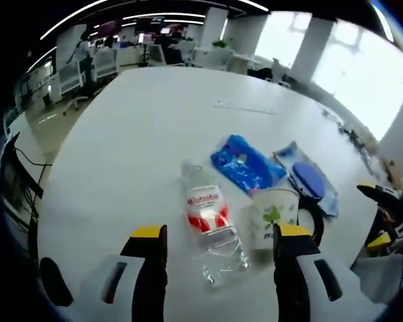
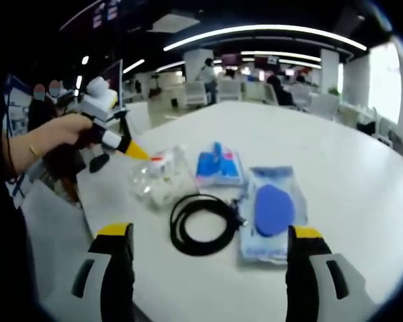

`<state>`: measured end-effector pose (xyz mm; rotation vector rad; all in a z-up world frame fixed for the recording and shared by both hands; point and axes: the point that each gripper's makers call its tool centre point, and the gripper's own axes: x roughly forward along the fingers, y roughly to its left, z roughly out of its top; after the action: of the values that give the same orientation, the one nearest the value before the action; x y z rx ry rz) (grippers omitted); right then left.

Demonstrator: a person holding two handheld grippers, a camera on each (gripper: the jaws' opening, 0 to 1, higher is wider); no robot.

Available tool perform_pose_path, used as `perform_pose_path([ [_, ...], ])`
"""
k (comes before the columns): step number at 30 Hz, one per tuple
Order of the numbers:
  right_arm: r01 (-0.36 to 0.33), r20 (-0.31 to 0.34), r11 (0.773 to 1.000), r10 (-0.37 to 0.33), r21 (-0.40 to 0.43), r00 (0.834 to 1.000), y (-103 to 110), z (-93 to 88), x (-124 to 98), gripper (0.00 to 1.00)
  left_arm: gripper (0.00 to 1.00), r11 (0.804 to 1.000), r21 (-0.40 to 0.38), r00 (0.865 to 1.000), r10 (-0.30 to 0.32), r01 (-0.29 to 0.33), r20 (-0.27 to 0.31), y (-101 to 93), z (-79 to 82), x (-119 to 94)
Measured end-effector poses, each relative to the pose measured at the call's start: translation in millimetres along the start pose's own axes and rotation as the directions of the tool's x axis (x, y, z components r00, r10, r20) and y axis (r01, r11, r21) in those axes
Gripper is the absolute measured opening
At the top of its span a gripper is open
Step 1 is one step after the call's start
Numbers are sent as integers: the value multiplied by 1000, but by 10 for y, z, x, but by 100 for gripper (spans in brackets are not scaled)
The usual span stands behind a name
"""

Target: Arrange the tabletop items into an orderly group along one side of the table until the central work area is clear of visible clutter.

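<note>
The clear bottle [image 1: 211, 231] lies on its side between my left tool's [image 1: 218, 251] parted jaws, untouched; beside it stands the paper cup [image 1: 277, 218], beyond it the blue packet [image 1: 245, 163]; my right tool [image 2: 208, 251] gapes over the black cable [image 2: 203, 223]; bare white worktop [image 1: 161, 114] stretches beyond the bottle to the far edge.

Bottle label [image 1: 207, 209]: a red and white band is showing white script lettering; the word is too blurred to read.
Paper cup [image 1: 274, 216]: a green leaf motif is showing above some dark blue print near the base; no letters are coming through legibly.
Blue packet [image 1: 245, 163]: small pale marks are showing on the wrapper, unreadable.
Pouch with blue disc [image 2: 271, 211]: no legible print is showing.
Remaining surfaces: no readable text, numbers or signs.
</note>
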<state>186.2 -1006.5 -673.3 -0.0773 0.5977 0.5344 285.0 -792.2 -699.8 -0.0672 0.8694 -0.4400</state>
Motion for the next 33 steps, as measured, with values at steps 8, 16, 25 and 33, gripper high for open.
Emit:
perform_pose_path([
  [8,17,-5,1000,-16,24,1000,-55,-54,27,92,54,999,-36,998,9,-11,-55,-27,13,186],
  [16,8,-24,1000,-8,27,1000,-73,-119,48,92,52,998,-48,992,24,-30,-124,-9,-33,331],
  [25,11,-46,999,-10,36,999,-66,-195,75,92,48,995,-48,984,78,-86,-159,93,-41,440],
  [33,9,-48,999,-6,50,999,-56,-220,90,92,46,995,-38,979,87,-96,-185,111,-40,550],
])
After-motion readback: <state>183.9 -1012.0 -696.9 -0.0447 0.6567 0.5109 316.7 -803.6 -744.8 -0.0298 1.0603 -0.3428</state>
